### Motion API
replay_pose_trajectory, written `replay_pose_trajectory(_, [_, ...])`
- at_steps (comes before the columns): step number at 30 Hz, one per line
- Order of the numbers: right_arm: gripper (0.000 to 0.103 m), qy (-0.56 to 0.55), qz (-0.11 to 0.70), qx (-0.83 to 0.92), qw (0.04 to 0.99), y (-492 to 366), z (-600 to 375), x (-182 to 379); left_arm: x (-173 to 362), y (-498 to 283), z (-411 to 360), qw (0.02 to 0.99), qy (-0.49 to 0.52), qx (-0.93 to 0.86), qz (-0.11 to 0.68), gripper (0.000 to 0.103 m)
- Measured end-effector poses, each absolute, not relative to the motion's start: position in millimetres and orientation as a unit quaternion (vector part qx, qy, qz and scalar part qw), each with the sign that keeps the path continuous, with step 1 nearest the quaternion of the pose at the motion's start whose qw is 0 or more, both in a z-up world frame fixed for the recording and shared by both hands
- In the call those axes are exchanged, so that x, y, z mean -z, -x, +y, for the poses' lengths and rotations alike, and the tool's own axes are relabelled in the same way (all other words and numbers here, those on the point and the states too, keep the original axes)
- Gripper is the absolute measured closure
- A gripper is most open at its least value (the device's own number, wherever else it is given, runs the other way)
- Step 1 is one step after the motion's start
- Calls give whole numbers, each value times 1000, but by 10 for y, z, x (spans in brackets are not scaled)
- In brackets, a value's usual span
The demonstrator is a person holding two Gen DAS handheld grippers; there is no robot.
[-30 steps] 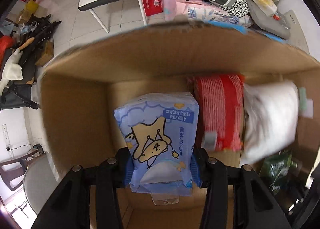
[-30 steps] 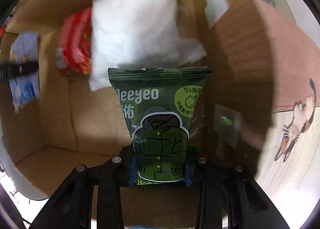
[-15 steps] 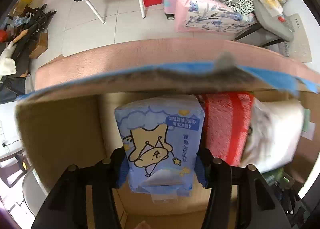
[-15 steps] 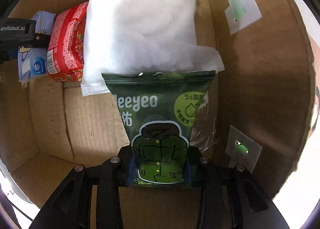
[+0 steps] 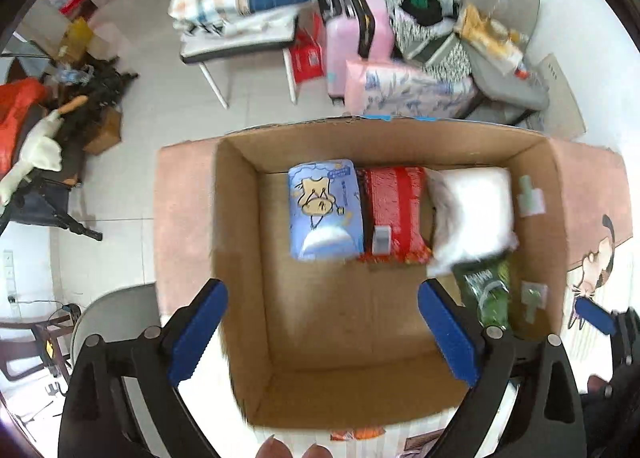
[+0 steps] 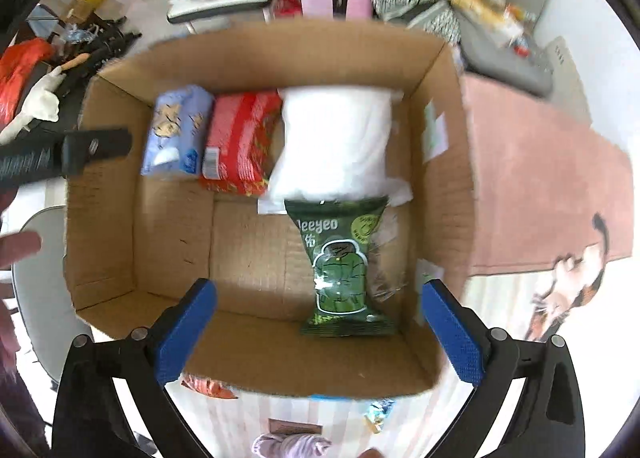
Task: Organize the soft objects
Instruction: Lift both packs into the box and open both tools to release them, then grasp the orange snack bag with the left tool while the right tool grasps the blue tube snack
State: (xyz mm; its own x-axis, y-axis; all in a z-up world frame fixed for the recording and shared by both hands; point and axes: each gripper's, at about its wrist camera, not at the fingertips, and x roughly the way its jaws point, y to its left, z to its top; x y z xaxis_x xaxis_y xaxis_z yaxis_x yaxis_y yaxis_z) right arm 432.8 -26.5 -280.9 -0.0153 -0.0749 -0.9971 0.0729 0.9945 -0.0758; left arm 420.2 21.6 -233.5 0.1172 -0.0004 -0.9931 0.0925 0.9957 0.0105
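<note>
An open cardboard box holds a blue tissue pack, a red pack and a white pillow-like pack in a row along its far wall. A green wipes pack lies in front of the white one by the right wall. My left gripper is open and empty above the box. My right gripper is open and empty above the box's near edge.
The box stands on a pink mat with a cartoon print. Orange and blue packets lie in front of the box. Chairs, a pink suitcase and piled clutter stand on the floor beyond.
Both grippers have opened and let go: the blue pack and the green pack now lie in the box. Both grippers have risen up and back out of the box.
</note>
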Motion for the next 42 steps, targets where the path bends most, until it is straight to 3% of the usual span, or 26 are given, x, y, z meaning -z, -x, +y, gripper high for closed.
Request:
replay_pose_trajectory(17, [0,1,612,33,790,-3349,-167,2099,1494,-2721,284,840,-54,-39,538,5])
replay_pose_trajectory(20, [0,11,634,62,770,-3016,-365,2185,1821,-2430,278,820,-44,-35,570,5])
replay_pose_trajectory(25, [0,-65,688,102,716,-2523,-958,2780,2659,-2220,269,756,-27,-12,653,6])
replay_pose_trajectory(27, [2,-89,704,111,696,-2427,-1143,3045,2973,-2221,269,733,-22,-5,679,17])
replay_pose_trajectory(30, [14,-117,719,113,676,-2382,-1307,3382,3338,-2263,239,703,-1,15,711,26])
replay_pose_trajectory(34, [18,-125,723,114,670,-2473,-1386,3623,3621,-2361,190,686,2,26,727,26])
replay_pose_trajectory(37, [29,-133,729,114,662,-2588,-1406,3798,3816,-2444,129,674,-8,27,738,26])
replay_pose_trajectory(40, [32,-135,737,116,651,-2680,-1423,3970,4014,-2491,50,662,-31,28,748,26])
replay_pose_trajectory(42, [42,-129,744,121,644,-2725,-1415,4059,4075,-2484,22,664,-38,25,747,34])
